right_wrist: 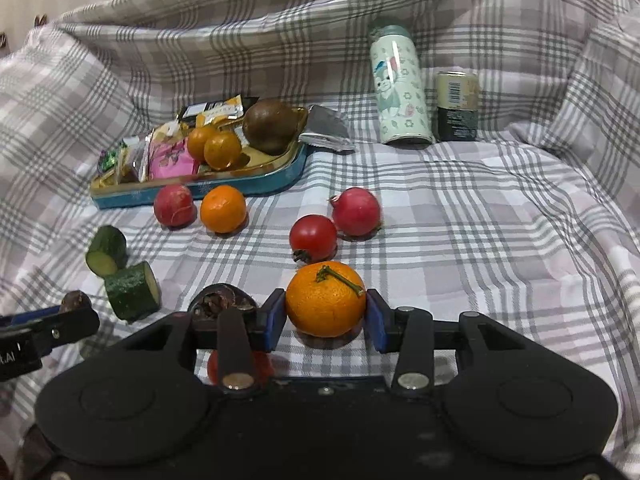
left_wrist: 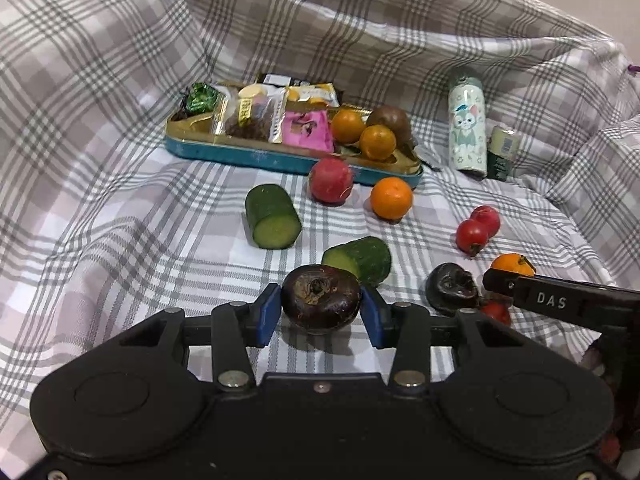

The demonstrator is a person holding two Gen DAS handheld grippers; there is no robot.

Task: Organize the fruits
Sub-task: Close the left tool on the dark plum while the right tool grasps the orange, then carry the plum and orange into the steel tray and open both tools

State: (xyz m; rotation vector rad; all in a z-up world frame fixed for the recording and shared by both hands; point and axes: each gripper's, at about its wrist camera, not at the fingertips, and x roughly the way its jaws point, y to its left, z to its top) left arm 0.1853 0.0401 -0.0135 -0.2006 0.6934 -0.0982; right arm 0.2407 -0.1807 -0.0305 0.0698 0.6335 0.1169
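My left gripper [left_wrist: 320,314] pinches the dark water chestnut [left_wrist: 321,298], hard and smooth, across its middle. My right gripper [right_wrist: 325,316] clamps the soft stemmed tangerine [right_wrist: 325,300]; I squeeze gently. Both sit well before the tray [left_wrist: 256,157], with cucumber chunks [left_wrist: 273,216] and a radish [left_wrist: 331,180] between.

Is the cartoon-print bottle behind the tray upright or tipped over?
Upright. The cartoon-print bottle stands on its base on the checked cloth, cap uppermost, beside a shorter can; the left wrist view agrees.
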